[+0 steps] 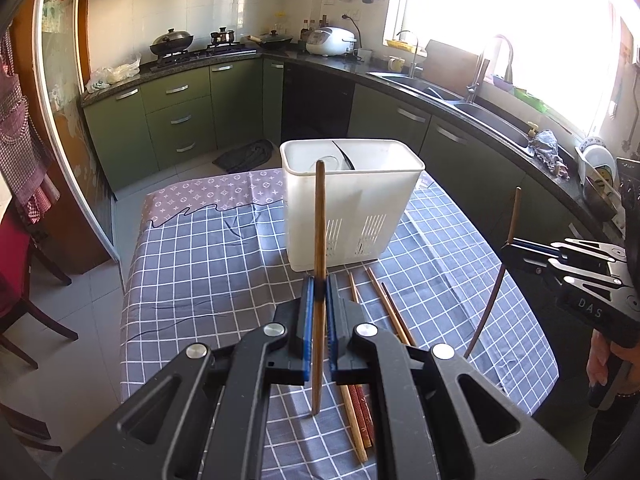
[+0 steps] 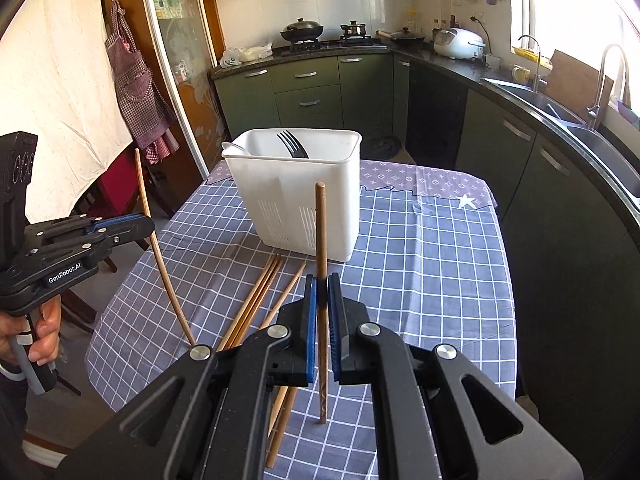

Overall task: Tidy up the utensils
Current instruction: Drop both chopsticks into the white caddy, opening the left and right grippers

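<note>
Left wrist view shows each tool (image 1: 319, 292) (image 2: 322, 292) pinching one upright chopstick (image 1: 319, 240) (image 2: 321, 240) near the white holder (image 1: 348, 204); lift clear of its rim, then lower straight in.

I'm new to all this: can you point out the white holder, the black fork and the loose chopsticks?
White holder (image 2: 296, 200), right wrist view, front wall.
Black fork (image 2: 294, 144), right wrist view, tines.
Loose chopsticks (image 1: 394, 312), left wrist view, mid-shafts on the cloth.
</note>
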The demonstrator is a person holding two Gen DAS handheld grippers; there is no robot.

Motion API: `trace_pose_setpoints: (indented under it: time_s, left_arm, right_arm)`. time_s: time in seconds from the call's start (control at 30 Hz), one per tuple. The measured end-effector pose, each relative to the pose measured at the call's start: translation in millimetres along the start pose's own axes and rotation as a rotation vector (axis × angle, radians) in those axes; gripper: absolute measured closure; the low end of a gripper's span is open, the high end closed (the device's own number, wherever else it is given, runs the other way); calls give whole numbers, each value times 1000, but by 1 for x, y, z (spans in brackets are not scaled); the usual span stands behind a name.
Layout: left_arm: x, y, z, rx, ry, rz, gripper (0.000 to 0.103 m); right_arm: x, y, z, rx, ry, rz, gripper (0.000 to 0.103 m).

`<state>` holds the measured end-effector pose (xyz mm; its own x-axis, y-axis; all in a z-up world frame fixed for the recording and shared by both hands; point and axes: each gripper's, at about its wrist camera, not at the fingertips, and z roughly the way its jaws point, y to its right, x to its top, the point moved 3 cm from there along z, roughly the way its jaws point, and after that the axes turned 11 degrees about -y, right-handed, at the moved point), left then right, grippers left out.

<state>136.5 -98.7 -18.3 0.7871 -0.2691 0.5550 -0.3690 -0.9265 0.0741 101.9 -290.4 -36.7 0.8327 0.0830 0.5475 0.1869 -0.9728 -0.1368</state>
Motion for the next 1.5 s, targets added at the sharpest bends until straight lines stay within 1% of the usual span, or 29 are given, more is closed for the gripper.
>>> trace_pose_setpoints:
  time_s: [0.43,0.83,1.03,1.2,1.3,1.4,1.5]
  left_arm:
    - [1,0,-4,1,3,8,97]
    - [9,4,-6,6,8,17,97]
    - [16,5,-9,10,16,18,97]
    - [27,7,-19,5,29,22,97]
    - [37,7,-29,-2,39,24,97]
    - [49,6,-43,-12,46,22,97]
    - [63,6,-61,-25,61,18,97]
  right_arm:
    - [-3,-3,-5,7,17,-8,96]
    - [3,-5,-9,12,32,-13,96]
    - [15,-8,-16,16,51,-26,96]
    - [29,-14,-30,26,75,-46,97]
    - [40,-18,-43,39,93,-59,97]
    - [53,-24,-59,69,107,-70,96]
    - [69,-28,-79,87,130,-80,96]
